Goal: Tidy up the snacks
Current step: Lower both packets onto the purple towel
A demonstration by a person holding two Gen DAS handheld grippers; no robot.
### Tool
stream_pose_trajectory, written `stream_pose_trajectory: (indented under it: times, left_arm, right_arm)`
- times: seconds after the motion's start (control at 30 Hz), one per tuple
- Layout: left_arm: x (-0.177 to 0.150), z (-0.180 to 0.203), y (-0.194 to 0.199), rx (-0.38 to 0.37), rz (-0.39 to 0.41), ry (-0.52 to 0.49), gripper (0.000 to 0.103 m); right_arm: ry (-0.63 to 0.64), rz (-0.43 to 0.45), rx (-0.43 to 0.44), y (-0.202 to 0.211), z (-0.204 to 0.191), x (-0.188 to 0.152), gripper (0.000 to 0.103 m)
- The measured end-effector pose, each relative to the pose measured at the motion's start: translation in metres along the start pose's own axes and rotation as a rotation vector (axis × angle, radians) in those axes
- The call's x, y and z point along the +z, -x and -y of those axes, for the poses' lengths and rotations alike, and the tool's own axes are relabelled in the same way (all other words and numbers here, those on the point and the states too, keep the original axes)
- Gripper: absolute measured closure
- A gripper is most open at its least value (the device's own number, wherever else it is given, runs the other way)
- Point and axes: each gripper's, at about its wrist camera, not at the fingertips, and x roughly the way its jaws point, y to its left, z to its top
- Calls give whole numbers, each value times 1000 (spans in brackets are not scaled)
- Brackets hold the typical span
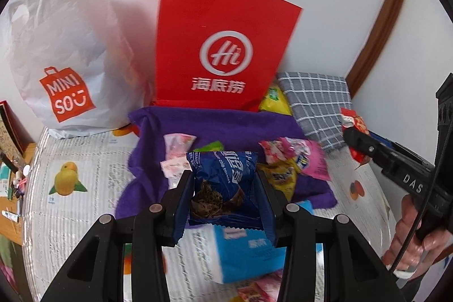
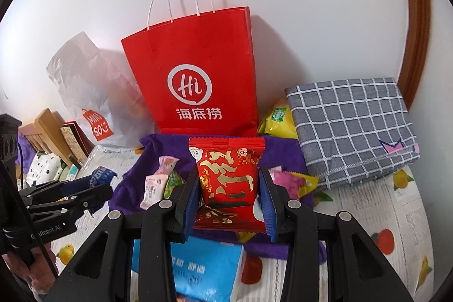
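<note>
The left tool (image 1: 225, 188) clamps one blue cookie packet (image 1: 226, 180), hiding snacks beyond; the right tool (image 2: 228, 194) clamps one red packet (image 2: 229, 183); one red bag (image 2: 198, 81) stands behind.

We see each claw built of matte black plastic: our left claw (image 1: 225, 197) and right claw (image 2: 230, 201) carry ribbed blue pads (image 2: 192, 203), round silver screws (image 1: 155, 207), white lettering and a thin black cable (image 1: 424, 205).

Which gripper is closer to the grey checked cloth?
Right. The right gripper, shut on a red snack packet, is just beside the folded grey checked cloth. The left gripper, holding a blue cookie packet, sits farther away, across the purple cloth.
</note>
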Motion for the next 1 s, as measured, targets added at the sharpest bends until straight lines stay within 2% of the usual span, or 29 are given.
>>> stream_pose_trajectory:
  times: [0.37,0.47,0.8,1.0]
  left_arm:
    - [9,-31,-35,33,-44,54,62]
    - [11,-36,-48,29,-61,66,62]
    - [10,-49,-81,12,-113,99,62]
    - [6,-55,-93,-4,-124,123,62]
  right_arm:
    - [-23,-74,77,-54,2,20,64]
    - [-7,-101,67,-71,1,21,64]
    - [2,-243,63,-132,11,4,64]
    - [17,-281,74,-144,6,-2,63]
